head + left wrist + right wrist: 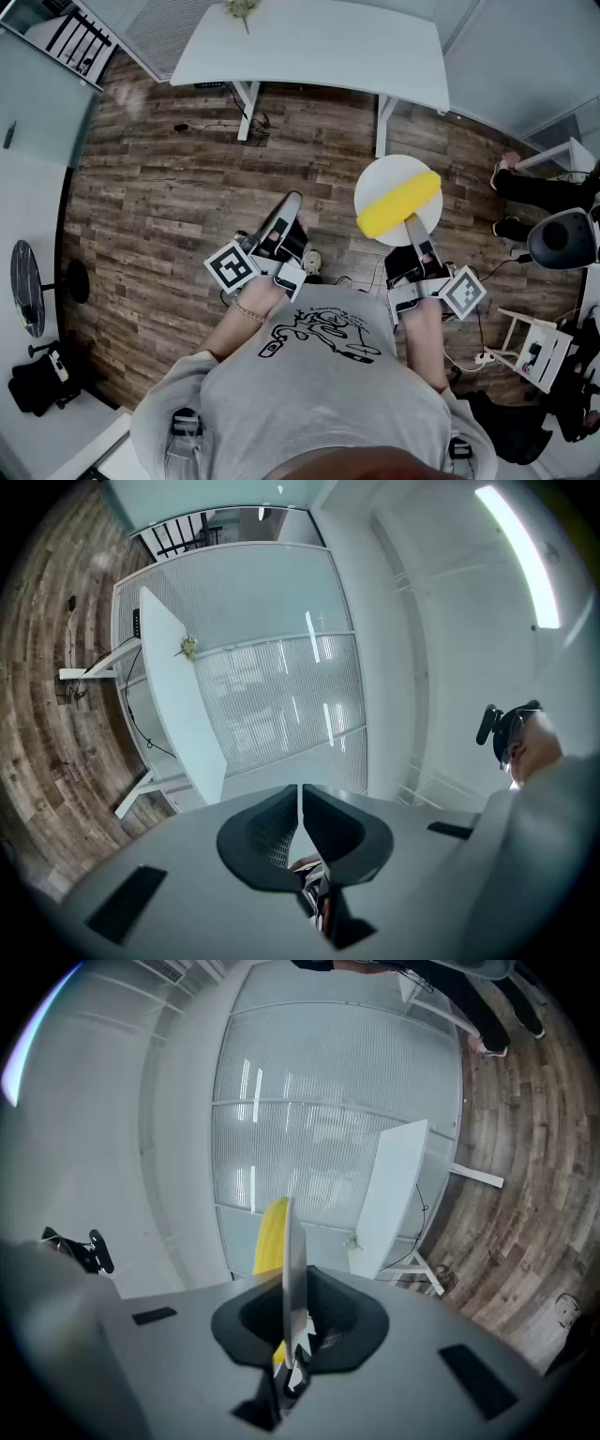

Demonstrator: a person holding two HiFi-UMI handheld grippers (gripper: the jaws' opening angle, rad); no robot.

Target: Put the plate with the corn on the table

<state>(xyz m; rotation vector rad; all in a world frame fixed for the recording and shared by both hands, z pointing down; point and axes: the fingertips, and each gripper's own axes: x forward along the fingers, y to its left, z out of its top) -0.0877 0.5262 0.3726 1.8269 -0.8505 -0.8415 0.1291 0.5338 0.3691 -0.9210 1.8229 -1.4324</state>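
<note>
A round white plate [386, 180] carries a yellow corn cob [398, 203] and hangs above the wooden floor, to my right front. My right gripper [412, 228] is shut on the plate's near rim. In the right gripper view the plate [290, 1241] shows edge-on between the jaws, with the corn [271, 1235] on its left side. My left gripper [292, 201] is shut and holds nothing; its closed tips [300, 794] point up at the wall. The white table [309, 45] stands further ahead, apart from the plate.
A small plant [242, 7] sits on the table's far edge. Cables [255, 127] lie on the floor by the table legs. A person in dark clothes [539, 190] and a grey chair [562, 239] are at the right. A black round stand [26, 286] is at the left.
</note>
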